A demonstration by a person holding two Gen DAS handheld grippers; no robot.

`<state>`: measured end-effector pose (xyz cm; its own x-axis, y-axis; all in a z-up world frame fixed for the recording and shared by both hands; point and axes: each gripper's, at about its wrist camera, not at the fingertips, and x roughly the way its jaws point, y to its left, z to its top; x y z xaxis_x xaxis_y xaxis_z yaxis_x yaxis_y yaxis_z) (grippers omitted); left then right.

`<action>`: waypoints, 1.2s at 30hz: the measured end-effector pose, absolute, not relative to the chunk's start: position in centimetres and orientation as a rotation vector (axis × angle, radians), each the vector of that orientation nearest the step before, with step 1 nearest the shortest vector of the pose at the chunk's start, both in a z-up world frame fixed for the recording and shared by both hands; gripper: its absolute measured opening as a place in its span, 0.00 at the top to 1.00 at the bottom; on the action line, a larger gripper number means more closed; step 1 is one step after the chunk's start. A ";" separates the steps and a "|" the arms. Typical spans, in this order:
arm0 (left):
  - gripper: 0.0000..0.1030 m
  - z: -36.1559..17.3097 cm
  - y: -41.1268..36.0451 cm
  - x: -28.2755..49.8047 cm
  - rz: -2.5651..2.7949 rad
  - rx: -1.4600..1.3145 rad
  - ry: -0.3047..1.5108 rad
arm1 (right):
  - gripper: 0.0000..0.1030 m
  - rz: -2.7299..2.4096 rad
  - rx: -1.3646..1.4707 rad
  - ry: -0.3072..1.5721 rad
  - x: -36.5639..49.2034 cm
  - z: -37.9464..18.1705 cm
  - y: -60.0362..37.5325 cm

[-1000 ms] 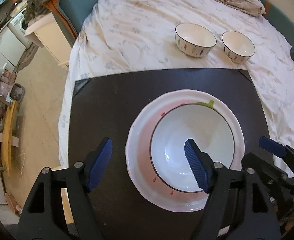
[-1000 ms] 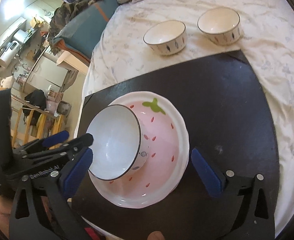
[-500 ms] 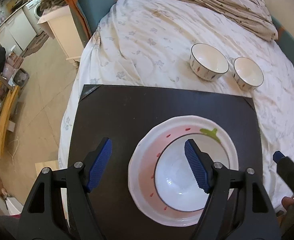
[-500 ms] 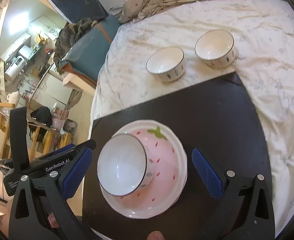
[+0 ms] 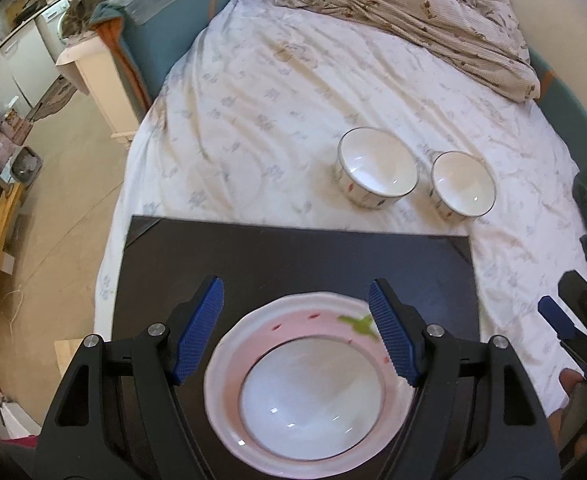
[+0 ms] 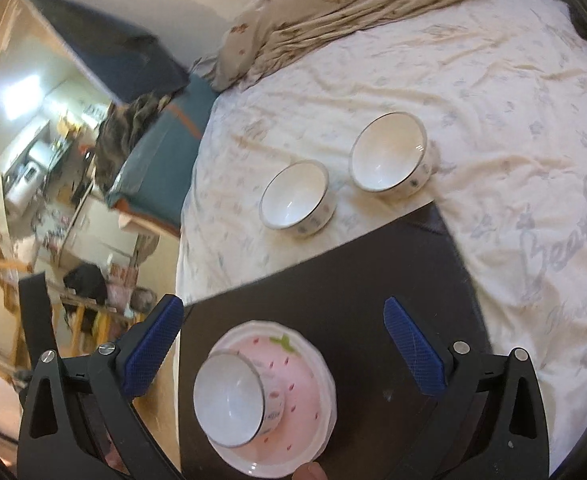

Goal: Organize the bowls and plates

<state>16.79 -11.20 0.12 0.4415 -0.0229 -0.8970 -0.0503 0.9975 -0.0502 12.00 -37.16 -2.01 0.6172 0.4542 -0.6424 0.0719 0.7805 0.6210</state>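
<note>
Claws [image 5: 295, 332] above black board [image 5: 293, 256] on bed [image 5: 293, 120]

Your left wrist camera is looking steeply down over the plate [image 5: 229, 364]; your right one is looking from higher and further right. Both are sharing the black board [image 5: 293, 256] and two bowls [image 6: 295, 200].

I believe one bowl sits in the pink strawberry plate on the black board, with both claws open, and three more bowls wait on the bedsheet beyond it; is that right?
Nearly: only two bowls wait on the bedsheet, the nearer bowl and the farther bowl, as the right wrist view shows. The rest holds: one bowl sits in the strawberry plate on the black board, and the left claw and right claw are open.
</note>
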 end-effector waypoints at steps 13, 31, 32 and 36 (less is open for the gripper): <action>0.30 -0.3 -16.5 21.6 -0.022 -0.036 1.122 | 0.00 0.089 0.778 0.925 16.9 -4.5 -45.2; 0.30 -5.1 -22.0 28.0 -0.004 0.054 1.203 | 0.24 -0.038 0.783 1.076 24.2 -9.7 -47.6; 0.30 -5.4 -22.2 28.1 -0.003 0.065 1.208 | 0.28 -0.046 0.760 1.091 24.9 -10.1 -47.4; 0.30 -6.0 -22.9 28.6 0.002 0.110 1.216 | 0.47 -0.034 0.704 1.150 27.3 -11.7 -46.1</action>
